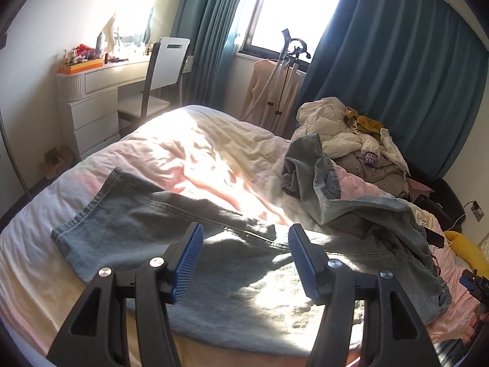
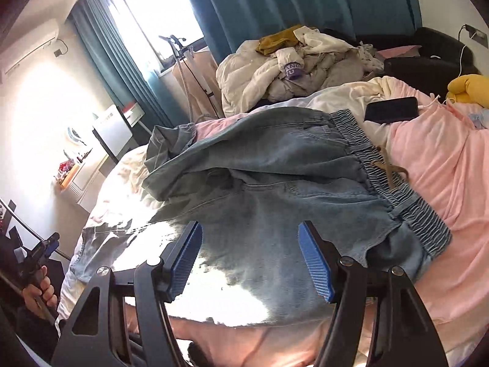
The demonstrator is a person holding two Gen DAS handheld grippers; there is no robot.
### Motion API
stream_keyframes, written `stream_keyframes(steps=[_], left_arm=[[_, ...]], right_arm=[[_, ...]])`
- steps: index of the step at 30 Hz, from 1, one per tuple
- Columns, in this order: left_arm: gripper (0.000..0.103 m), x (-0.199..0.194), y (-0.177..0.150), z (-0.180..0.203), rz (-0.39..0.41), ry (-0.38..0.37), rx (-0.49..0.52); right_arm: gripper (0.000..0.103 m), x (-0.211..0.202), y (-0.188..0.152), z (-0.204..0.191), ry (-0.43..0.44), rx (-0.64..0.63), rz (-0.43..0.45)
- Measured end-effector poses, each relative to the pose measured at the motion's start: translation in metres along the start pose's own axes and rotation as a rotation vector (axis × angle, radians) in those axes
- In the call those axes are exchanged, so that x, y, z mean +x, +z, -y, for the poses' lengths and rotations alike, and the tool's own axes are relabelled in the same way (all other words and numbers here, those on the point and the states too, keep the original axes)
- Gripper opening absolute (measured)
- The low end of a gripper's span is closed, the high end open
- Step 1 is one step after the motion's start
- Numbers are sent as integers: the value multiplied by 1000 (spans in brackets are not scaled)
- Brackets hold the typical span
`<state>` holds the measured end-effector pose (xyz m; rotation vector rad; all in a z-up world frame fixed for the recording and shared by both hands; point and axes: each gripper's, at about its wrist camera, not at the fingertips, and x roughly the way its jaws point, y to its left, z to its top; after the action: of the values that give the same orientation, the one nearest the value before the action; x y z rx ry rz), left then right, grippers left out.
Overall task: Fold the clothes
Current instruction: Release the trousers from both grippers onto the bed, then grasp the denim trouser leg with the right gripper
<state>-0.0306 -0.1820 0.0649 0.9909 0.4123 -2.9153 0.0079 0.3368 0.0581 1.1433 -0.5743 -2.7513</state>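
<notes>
A pair of light blue jeans (image 1: 128, 214) lies spread across the bed, one leg reaching left and the other bunched up at the right. Its elastic waistband (image 2: 382, 171) faces the pink sheet in the right wrist view. My left gripper (image 1: 246, 253) hovers open above the leg seam, with nothing between its blue pads. My right gripper (image 2: 250, 253) is open too, above the seat of the jeans (image 2: 290, 183), and holds nothing. A hand (image 2: 42, 287) holding the left gripper shows at the left edge of the right wrist view.
A heap of pale clothes (image 1: 351, 140) fills the bed's far right corner. A dark phone (image 2: 391, 108) and a yellow plush (image 2: 467, 87) lie beyond the waistband. A white chair (image 1: 165, 70), a dresser (image 1: 91, 104) and a garment steamer stand (image 1: 287, 70) are past the bed.
</notes>
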Motion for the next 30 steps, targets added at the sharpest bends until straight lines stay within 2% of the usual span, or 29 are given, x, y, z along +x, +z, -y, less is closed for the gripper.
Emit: stream_keyframes(steps=[7,15,18,21,24,26,30], left_arm=[[59,16,7,54,12,-13,63],[60,59,6,96,-4,-82,51],[60,83,-2,97,-8,-98,19],[60,108,-9,89,-54,-94,-17],[60,116,-12,87,-60,-76,6],[60,115,-13,82,-42,-48,18],[60,121,-15,60,-41,-14,-47]], right_arm=[[66,33,-15,-26,33,-60,10],[66,49,-23,-48,67,-172,43],[66,59,-26,-57,73,-209,27],[66,74,-25,-69,89,-239,8],[66,98,-21,-90,97,-289,-17],[66,119,-16,-108,113,-308,-45],[66,167,3,-159,139,-373,-68]])
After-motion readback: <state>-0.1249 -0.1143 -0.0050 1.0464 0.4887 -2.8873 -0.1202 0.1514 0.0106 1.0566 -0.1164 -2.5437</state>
